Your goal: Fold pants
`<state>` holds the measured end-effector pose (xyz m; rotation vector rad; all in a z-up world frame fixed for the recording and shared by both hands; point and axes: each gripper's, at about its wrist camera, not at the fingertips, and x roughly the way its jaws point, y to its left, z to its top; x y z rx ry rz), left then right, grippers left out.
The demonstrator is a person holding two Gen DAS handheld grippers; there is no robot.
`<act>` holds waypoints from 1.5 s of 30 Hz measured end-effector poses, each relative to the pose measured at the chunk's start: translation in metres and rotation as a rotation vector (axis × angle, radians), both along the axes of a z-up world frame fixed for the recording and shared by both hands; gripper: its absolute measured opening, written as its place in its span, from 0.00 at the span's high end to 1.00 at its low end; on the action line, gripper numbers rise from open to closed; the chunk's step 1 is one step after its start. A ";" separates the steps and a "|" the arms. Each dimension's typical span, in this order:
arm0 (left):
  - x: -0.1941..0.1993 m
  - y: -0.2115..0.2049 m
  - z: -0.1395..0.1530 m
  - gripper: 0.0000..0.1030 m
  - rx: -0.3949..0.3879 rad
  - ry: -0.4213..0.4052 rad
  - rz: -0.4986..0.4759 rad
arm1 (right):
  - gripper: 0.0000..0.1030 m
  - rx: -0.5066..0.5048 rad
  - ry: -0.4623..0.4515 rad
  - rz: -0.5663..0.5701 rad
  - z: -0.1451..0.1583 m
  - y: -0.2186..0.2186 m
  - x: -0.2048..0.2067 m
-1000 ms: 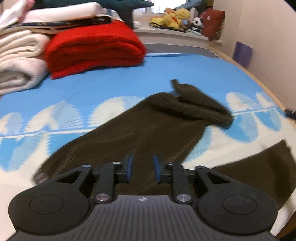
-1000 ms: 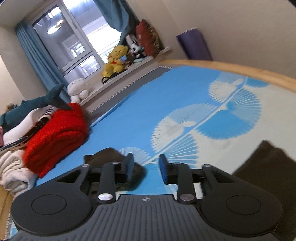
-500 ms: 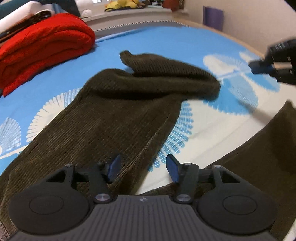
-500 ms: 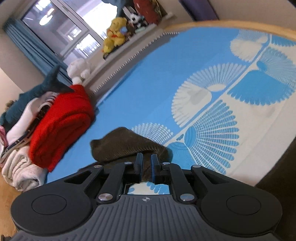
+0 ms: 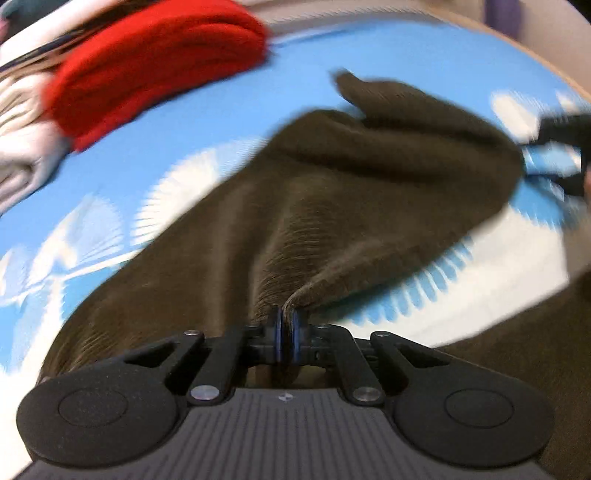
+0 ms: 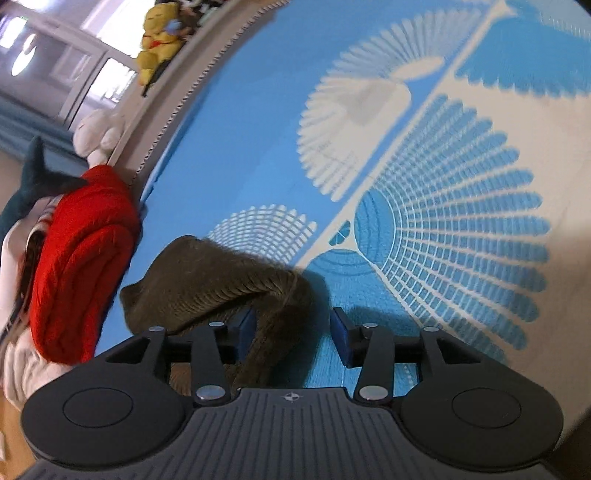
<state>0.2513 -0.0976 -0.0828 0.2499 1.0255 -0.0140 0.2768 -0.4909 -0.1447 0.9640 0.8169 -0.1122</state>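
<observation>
Dark brown corduroy pants (image 5: 332, 206) lie spread on a blue and white bed sheet (image 5: 177, 147). My left gripper (image 5: 284, 325) is shut on a raised pinch of the pants' near edge, and the cloth puckers up from its pads. The far leg end (image 6: 207, 280) is doubled over itself. In the right wrist view my right gripper (image 6: 293, 332) sits at that doubled end. Its jaws are opening and a fold of the cloth lies loose between them, closer to the left pad. The left wrist view shows the right gripper (image 5: 543, 157), blurred, at the far right.
A folded red blanket (image 5: 155, 66) and white folded bedding (image 5: 22, 155) are stacked at the bed's far left. Plush toys (image 6: 159, 33) sit on the window ledge beyond. The sheet (image 6: 443, 221) to the right of the leg end is bare. More brown cloth (image 5: 535, 350) lies at bottom right.
My left gripper came down onto the pants, spread its jaws, then shut on the cloth's edge. My right gripper dropped to the doubled leg end and its jaws went from nearly shut to wide.
</observation>
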 end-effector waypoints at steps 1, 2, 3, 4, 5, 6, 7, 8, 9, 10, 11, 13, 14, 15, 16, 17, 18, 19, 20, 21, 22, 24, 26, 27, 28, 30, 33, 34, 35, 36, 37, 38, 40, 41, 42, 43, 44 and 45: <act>0.000 0.006 0.001 0.94 -0.012 0.006 0.026 | 0.54 0.022 0.001 0.003 -0.004 0.000 0.004; -0.001 0.013 -0.001 0.94 -0.024 0.017 0.061 | 0.54 0.044 -0.008 0.007 -0.006 0.001 0.008; -0.001 0.017 -0.003 0.94 -0.030 0.028 0.091 | 0.53 0.063 -0.014 0.011 -0.007 0.002 0.013; -0.001 0.021 -0.005 0.94 -0.037 0.037 0.119 | 0.53 0.080 -0.019 0.012 -0.008 0.003 0.017; -0.002 0.025 -0.005 0.94 -0.046 0.035 0.153 | 0.52 0.095 -0.025 0.009 -0.009 0.004 0.021; -0.005 0.028 -0.003 0.94 -0.047 0.018 0.195 | 0.52 0.109 -0.028 0.006 -0.011 0.006 0.024; -0.010 0.030 -0.001 0.94 -0.041 -0.002 0.231 | 0.52 0.124 -0.030 0.007 -0.013 0.009 0.027; -0.013 0.032 0.001 0.94 -0.037 -0.018 0.259 | 0.52 0.135 -0.032 0.012 -0.014 0.011 0.029; -0.016 0.036 0.002 0.94 -0.038 -0.025 0.288 | 0.52 0.148 -0.035 0.022 -0.016 0.014 0.031; -0.019 0.040 0.002 0.94 -0.044 -0.025 0.324 | 0.52 0.161 -0.038 0.033 -0.017 0.017 0.033; -0.022 0.047 0.005 0.94 -0.052 -0.025 0.360 | 0.52 0.177 -0.039 0.044 -0.017 0.020 0.034; -0.026 0.056 0.006 0.94 -0.057 -0.040 0.417 | 0.52 0.219 -0.040 0.069 -0.019 0.025 0.037; -0.027 0.056 0.008 0.94 -0.054 -0.044 0.429 | 0.52 0.239 -0.044 0.084 -0.019 0.028 0.038; -0.027 0.058 0.007 0.94 -0.055 -0.039 0.434 | 0.55 0.259 -0.051 0.105 -0.019 0.032 0.040; -0.026 0.060 0.006 0.94 -0.067 -0.030 0.437 | 0.59 0.264 -0.057 0.120 -0.017 0.035 0.040; -0.024 0.063 0.009 0.94 -0.078 -0.022 0.437 | 0.69 0.253 -0.069 0.136 -0.012 0.039 0.041; -0.021 0.062 0.008 0.94 -0.087 -0.012 0.428 | 0.76 0.232 -0.088 0.145 -0.005 0.040 0.041; -0.020 0.060 0.008 0.94 -0.094 -0.007 0.417 | 0.78 0.185 -0.120 0.140 0.008 0.041 0.039; -0.017 0.057 0.007 0.94 -0.112 -0.004 0.398 | 0.79 0.148 -0.150 0.117 0.021 0.040 0.036; -0.014 0.054 0.006 0.94 -0.158 0.008 0.356 | 0.80 0.126 -0.185 0.077 0.037 0.036 0.030; -0.009 0.050 0.003 0.94 -0.196 0.025 0.309 | 0.81 0.081 -0.225 0.030 0.056 0.031 0.023; -0.001 0.034 0.001 0.93 -0.303 0.073 0.134 | 0.81 -0.164 -0.324 -0.134 0.108 0.027 -0.010; 0.000 0.014 -0.004 0.93 -0.323 0.118 -0.031 | 0.81 -0.373 -0.387 -0.300 0.145 0.025 -0.053; -0.002 0.007 -0.009 0.93 -0.315 0.150 -0.084 | 0.79 -0.432 -0.382 -0.340 0.150 0.023 -0.068; -0.002 0.002 -0.015 0.91 -0.307 0.185 -0.117 | 0.77 -0.499 -0.319 -0.345 0.148 0.021 -0.076; -0.006 -0.004 -0.027 0.88 -0.291 0.236 -0.148 | 0.63 -0.551 -0.103 -0.335 0.124 0.006 -0.081; -0.007 -0.004 -0.033 0.88 -0.280 0.250 -0.153 | 0.63 -0.281 0.115 -0.398 0.064 -0.048 -0.103; -0.007 -0.003 -0.031 0.88 -0.283 0.250 -0.156 | 0.63 -0.163 0.137 -0.417 0.046 -0.066 -0.112; -0.006 -0.002 -0.031 0.88 -0.288 0.256 -0.156 | 0.63 -0.097 0.138 -0.435 0.036 -0.079 -0.118; -0.006 -0.002 -0.029 0.88 -0.293 0.262 -0.155 | 0.63 -0.071 0.129 -0.461 0.030 -0.093 -0.125; -0.007 -0.001 -0.027 0.87 -0.296 0.267 -0.155 | 0.63 -0.079 0.116 -0.478 0.028 -0.105 -0.128; -0.008 -0.001 -0.027 0.87 -0.296 0.269 -0.158 | 0.61 -0.088 0.100 -0.490 0.028 -0.113 -0.130; -0.010 -0.003 -0.025 0.86 -0.294 0.269 -0.160 | 0.52 -0.046 0.059 -0.527 0.023 -0.134 -0.132; -0.012 -0.003 -0.025 0.86 -0.292 0.270 -0.165 | 0.50 -0.014 0.042 -0.534 0.016 -0.136 -0.128; -0.013 -0.005 -0.026 0.86 -0.288 0.270 -0.171 | 0.51 0.013 0.034 -0.533 0.011 -0.143 -0.125; -0.015 -0.006 -0.026 0.86 -0.283 0.267 -0.179 | 0.51 0.014 0.020 -0.533 0.011 -0.147 -0.120; -0.016 -0.004 -0.026 0.86 -0.280 0.262 -0.183 | 0.59 -0.001 0.015 -0.531 0.010 -0.146 -0.115; -0.016 -0.003 -0.025 0.86 -0.281 0.257 -0.186 | 0.88 -0.027 0.013 -0.517 0.012 -0.147 -0.108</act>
